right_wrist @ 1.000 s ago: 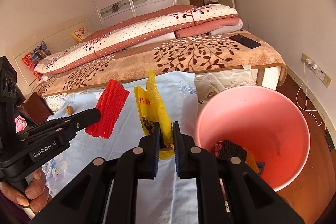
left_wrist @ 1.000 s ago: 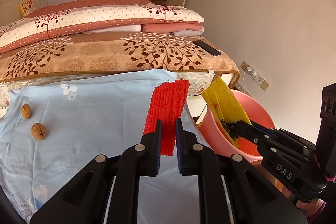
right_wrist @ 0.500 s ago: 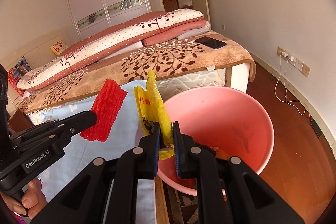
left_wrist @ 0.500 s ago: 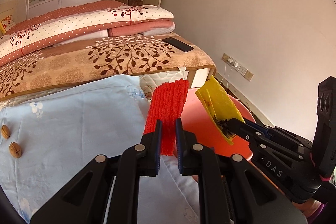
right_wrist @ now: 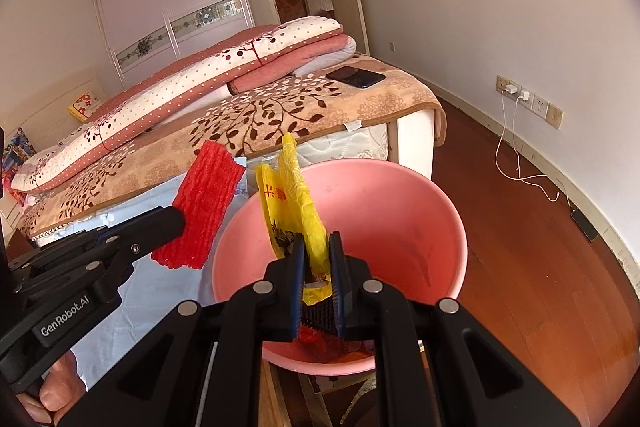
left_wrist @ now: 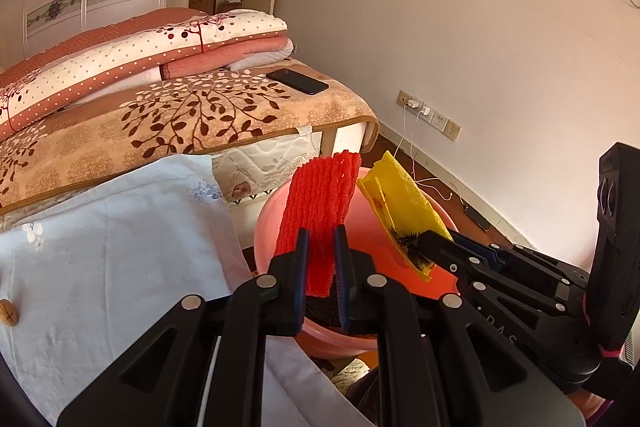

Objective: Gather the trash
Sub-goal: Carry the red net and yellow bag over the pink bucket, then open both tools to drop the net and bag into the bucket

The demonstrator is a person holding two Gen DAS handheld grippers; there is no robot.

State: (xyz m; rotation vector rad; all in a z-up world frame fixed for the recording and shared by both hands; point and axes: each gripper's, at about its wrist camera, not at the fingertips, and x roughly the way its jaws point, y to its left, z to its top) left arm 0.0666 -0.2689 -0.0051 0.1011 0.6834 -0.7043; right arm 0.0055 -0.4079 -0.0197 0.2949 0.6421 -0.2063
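The left gripper [left_wrist: 319,259] is clenched on a red foam net [left_wrist: 320,211], and the right gripper [right_wrist: 317,267] is clenched on a yellow bag [right_wrist: 294,203]. Both pieces of trash are held upright between the pads, clear of any surface.

A second ago the two grippers were held over the blue sheet [left_wrist: 112,227], with the pink bin [right_wrist: 400,211] off to one side. Since then both have been carried sideways together, and the bin has been brought under them. In the right wrist view the bag is now seen over the bin's mouth, well inside the rim. In the left wrist view the net is seen over the bin's near edge, with the sheet beside it. From the right wrist view, however, the net appears just outside the rim, over the sheet's edge, so whether it is fully above the opening cannot be told.

Some dark and red trash is already seen at the bin's bottom [right_wrist: 320,331]. A nut [left_wrist: 8,313] is left on the sheet at the far left.

The carrying step is judged nearly done. The bag could probably be released where it is; the net may need to be brought a little further over the bin, since a light foam piece could catch the rim and fall outside
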